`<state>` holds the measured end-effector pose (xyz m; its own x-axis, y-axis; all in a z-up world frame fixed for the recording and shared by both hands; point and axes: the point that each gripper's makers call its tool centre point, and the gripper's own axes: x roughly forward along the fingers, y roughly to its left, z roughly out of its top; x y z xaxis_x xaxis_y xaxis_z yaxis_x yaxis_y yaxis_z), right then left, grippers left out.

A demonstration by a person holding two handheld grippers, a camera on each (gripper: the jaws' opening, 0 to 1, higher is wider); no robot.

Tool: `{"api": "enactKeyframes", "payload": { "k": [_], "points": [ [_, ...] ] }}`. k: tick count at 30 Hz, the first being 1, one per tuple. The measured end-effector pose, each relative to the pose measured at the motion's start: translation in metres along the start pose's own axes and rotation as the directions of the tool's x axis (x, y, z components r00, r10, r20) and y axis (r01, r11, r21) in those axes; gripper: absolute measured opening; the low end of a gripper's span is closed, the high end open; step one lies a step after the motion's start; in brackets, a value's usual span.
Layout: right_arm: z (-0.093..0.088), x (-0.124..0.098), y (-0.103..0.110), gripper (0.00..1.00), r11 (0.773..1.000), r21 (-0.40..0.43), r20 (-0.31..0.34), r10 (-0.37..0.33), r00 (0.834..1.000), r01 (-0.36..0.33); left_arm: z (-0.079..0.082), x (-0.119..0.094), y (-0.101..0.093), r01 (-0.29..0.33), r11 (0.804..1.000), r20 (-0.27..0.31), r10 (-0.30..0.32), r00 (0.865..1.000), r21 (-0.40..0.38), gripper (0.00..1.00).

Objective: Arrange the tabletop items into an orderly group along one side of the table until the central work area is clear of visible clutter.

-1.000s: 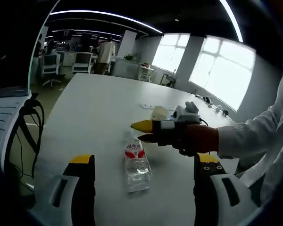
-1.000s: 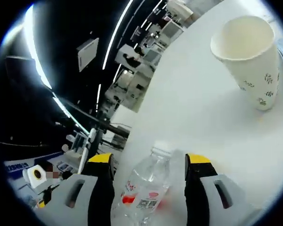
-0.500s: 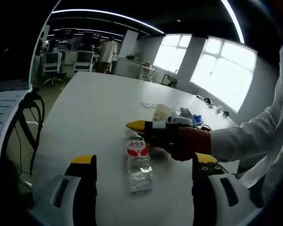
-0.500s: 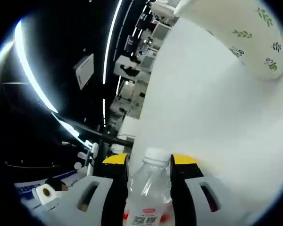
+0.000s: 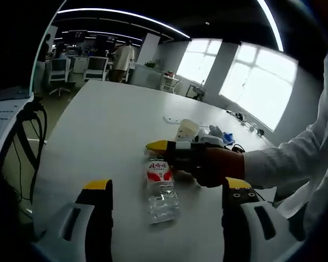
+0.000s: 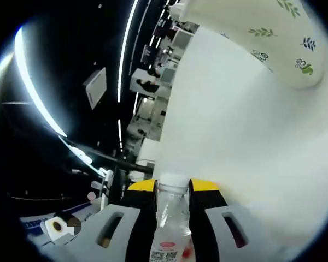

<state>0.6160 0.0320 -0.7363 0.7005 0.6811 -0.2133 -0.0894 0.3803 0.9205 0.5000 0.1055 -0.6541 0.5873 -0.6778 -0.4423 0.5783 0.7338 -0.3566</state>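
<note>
Spanning an open office, long white tabletop [image 5: 109, 125], one clear plastic water bottle [image 5: 159, 185] pinched by right gripper [image 6: 172, 188], one leaf-printed paper cup [image 6: 257, 38] at 1 o'clock, left gripper [image 5: 161, 191] spread wide

right gripper [image 6: 172, 187] jaws clamped narrow; left gripper [image 5: 159, 188] jaws spread wide.

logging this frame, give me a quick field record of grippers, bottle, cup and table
right gripper: shut on the neck of the water bottle
left gripper: open, jaws either side of the bottle, not touching
bottle state: clear, red label, white cap
paper cup: upright, beyond the bottle
table: white
other: small items behind the cup, too blurred to name
</note>
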Motion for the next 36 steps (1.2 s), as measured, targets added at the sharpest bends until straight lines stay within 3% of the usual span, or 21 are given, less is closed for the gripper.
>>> {"api": "enactKeyframes", "payload": {
  "k": [10, 18, 24, 29, 32, 34, 36],
  "points": [
    [0.003, -0.009, 0.014, 0.19, 0.998, -0.055, 0.007, 0.034, 0.999, -0.033, -0.001, 0.007, 0.004, 0.024, 1.0, -0.012, -0.024, 1.0, 0.01, 0.83],
    [0.004, -0.019, 0.045, 0.18, 0.976, -0.191, -0.012, 0.101, 0.995, -0.101, 0.0, 0.018, 0.001, 0.083, 0.996, -0.019, -0.083, 0.996, 0.017, 0.85],
    [-0.005, -0.027, 0.074, 0.18, 0.932, -0.322, -0.067, 0.156, 0.985, -0.169, 0.002, 0.037, -0.001, 0.162, 0.987, -0.003, -0.162, 0.987, -0.012, 0.82],
    [-0.018, -0.033, 0.097, 0.18, 0.869, -0.432, -0.144, 0.199, 0.969, -0.243, -0.006, 0.055, -0.002, 0.231, 0.973, -0.019, -0.231, 0.973, -0.02, 0.81],
    [-0.022, -0.035, 0.104, 0.18, 0.846, -0.469, -0.17, 0.197, 0.966, -0.255, -0.01, 0.061, -0.015, 0.321, 0.945, -0.001, -0.322, 0.947, -0.06, 0.78],
    [-0.027, -0.037, 0.111, 0.18, 0.823, -0.497, -0.193, 0.205, 0.959, -0.276, -0.016, 0.061, -0.021, 0.366, 0.929, -0.019, -0.367, 0.93, -0.053, 0.73],
    [-0.031, -0.039, 0.115, 0.18, 0.801, -0.523, -0.211, 0.208, 0.955, -0.291, -0.02, 0.062, -0.022, 0.376, 0.925, -0.031, -0.378, 0.925, -0.056, 0.64]
  ]
}}
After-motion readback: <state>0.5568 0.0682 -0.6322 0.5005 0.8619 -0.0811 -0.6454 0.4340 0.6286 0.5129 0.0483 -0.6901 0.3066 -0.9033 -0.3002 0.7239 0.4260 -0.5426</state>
